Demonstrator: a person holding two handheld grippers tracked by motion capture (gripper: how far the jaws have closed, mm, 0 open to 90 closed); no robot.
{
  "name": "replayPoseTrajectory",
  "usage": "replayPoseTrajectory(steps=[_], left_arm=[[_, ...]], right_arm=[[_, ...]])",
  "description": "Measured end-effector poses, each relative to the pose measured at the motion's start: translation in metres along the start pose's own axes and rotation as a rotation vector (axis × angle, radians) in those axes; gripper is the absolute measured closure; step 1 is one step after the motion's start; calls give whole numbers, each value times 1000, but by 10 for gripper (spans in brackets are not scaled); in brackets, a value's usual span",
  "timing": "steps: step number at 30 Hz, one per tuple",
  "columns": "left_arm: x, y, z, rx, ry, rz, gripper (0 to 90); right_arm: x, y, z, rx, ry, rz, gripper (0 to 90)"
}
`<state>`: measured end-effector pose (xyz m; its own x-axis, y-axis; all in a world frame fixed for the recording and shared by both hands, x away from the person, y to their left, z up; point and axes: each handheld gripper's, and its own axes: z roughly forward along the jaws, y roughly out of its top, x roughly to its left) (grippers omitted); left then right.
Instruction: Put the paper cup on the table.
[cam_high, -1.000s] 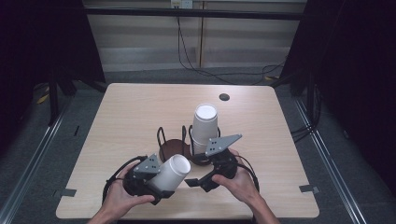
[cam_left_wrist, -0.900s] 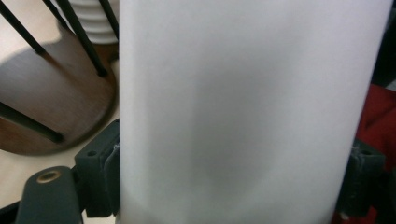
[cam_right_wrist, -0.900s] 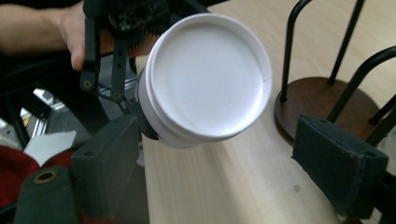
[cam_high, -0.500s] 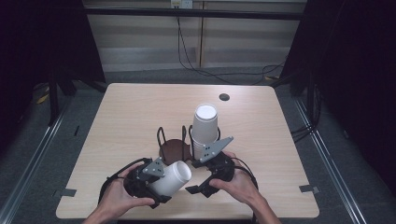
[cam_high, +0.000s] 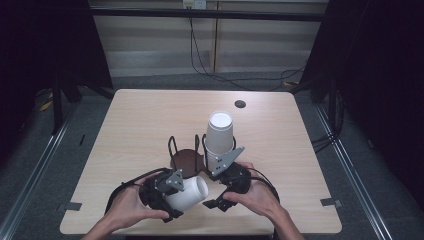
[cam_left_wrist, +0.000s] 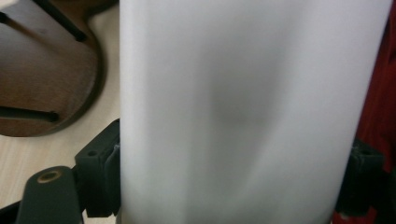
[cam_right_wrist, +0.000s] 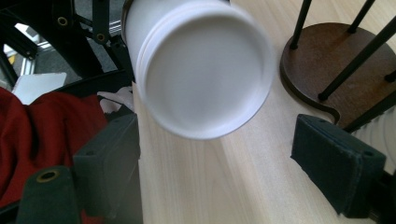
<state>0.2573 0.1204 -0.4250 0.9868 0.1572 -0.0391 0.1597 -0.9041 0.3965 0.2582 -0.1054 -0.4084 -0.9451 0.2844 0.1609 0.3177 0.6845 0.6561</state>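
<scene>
Cup in hand: a white paper cup (cam_high: 187, 192) lies on its side between the jaws of the left gripper (cam_high: 167, 192), near the desk's (cam_high: 135, 115) front edge, a little left of its middle. Its closed bottom points toward the right gripper (cam_high: 227, 192).
Left fingers: they pinch the cup's wall from both sides; in the left gripper view the pads (cam_left_wrist: 100, 175) sit against the white wall (cam_left_wrist: 243, 112). Within the last half second they eased a touch wider, the cup between them all the while.
Right fingers: spread wide with nothing between them. In the right gripper view the cup's bottom (cam_right_wrist: 203, 84) hangs just ahead of the pads.
Just changed: since a second ago the cup has tipped lower and swung round toward the right gripper, which has kept its place.
What that means: probably a pass from hand to hand, or a regrip, before the cup goes to the holder; no transfer has been made yet.
Cup stack: upside-down white cups (cam_high: 219, 137) stand in the right ring of the holder, just behind the right gripper.
Holder: a dark wooden base (cam_high: 187, 159) with black wire uprights; its left ring is free.
Writing: no brand, label or print can be read on the cups, holder or desk.
</scene>
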Motion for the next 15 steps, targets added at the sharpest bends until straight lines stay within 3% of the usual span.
replayPoseTrajectory(steps=[3,6,7,9,13,15], left_arm=[[2,5,0,-9,-4,-10,162],[2,8,4,39,12,24,163],[-1,9,4,28,24,26,164],[-2,10,5,43,12,35,165],[-3,8,8,52,0,38,164],[-2,6,10,59,-12,39,164]], right_arm=[[-3,1,2,30,5,-7,153],[-6,1,5,66,16,-2,150],[-7,2,6,79,20,-1,149],[-7,2,9,94,44,-2,156],[-2,6,16,94,38,-33,166],[1,8,20,141,29,-46,173]])
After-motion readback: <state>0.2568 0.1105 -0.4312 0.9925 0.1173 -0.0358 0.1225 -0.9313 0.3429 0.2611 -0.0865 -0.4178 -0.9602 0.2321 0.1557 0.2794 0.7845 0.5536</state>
